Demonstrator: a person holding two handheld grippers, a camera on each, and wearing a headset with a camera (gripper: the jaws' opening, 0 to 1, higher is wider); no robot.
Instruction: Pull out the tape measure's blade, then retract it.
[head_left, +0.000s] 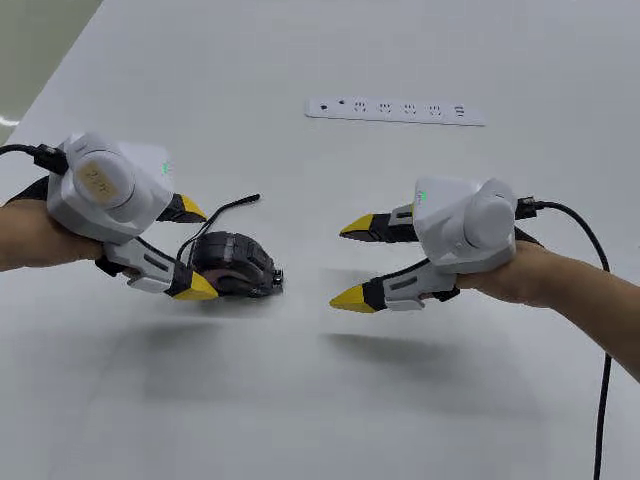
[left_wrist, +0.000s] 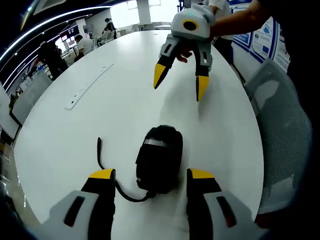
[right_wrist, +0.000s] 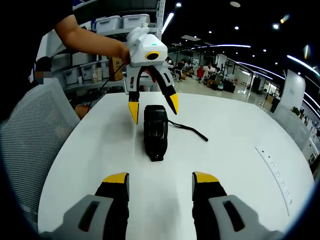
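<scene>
1. Head view: the left gripper (head_left: 195, 250) stands wide, its jaws straddling the black tape measure (head_left: 235, 265) on the white table (head_left: 300, 400) without clamping it; the right gripper (head_left: 352, 262) gapes wide and empty, near the case's blade end but apart. The danger, I'd say: tug the blade before the left jaws close and the whole case slides. The power strip (head_left: 395, 108) lies well apart at the back, with no legible print.
2. Left gripper view: the case sits between the yellow tips, close to one jaw, with a gap at the other; the strap (left_wrist: 100, 155) curls beside that gap, so a closing jaw could pinch cord instead of case and skew the hold. No brand can be read on the case, and the wall posters are too blurred.
3. Right gripper view: its own jaws are wide, empty and aimed at the case's end; the blade's hook looks small, so the tips may slip off it, and a blade let go early could whip back. No writing is readable here.
</scene>
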